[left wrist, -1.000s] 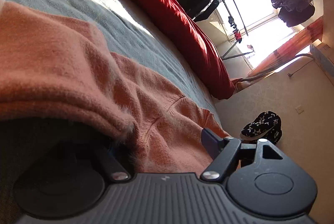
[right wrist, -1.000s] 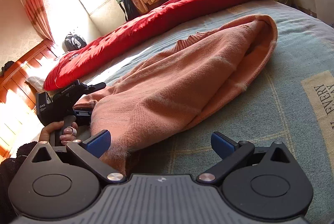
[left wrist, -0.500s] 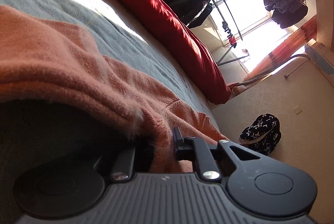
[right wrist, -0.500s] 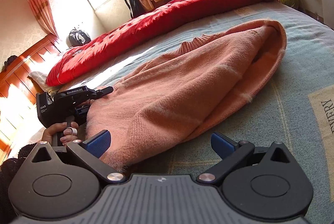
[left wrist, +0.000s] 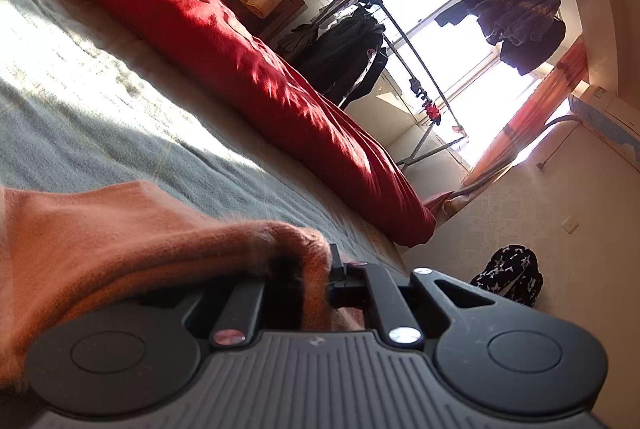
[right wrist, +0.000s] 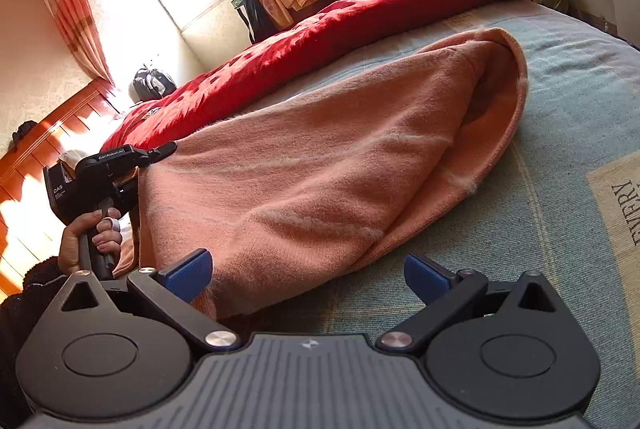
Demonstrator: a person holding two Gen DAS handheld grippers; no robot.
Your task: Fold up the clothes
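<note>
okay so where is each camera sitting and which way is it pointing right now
Left wrist: low on the left gripper, looking along the bed past the red duvet toward the window; only its fingers, shut on the sweater, show.
Right wrist: on the open right gripper, facing across the sweater; the person's hand shows.
Shared: sweater, duvet.

Beside the red duvet [right wrist: 360,41] you have a drying rack [left wrist: 404,41], a dark backpack [right wrist: 154,83] beyond its end, and a star-patterned bag [left wrist: 510,275] below it
</note>
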